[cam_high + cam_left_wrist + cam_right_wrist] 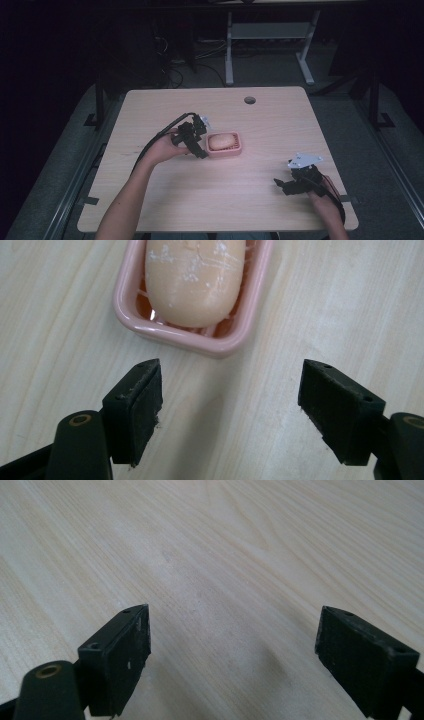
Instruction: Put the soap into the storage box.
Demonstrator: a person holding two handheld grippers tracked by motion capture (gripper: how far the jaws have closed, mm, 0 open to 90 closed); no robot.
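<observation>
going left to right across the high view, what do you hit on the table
left tongs → pink soap dish holding the bar of soap → round hole in the tabletop → right tongs

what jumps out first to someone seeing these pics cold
A pink dish holding a peach soap sits mid-table, the one spot of colour on the pale table. The left gripper hovers just short of it, fingers wide apart. The right gripper rests open near the table's right front corner.
</observation>
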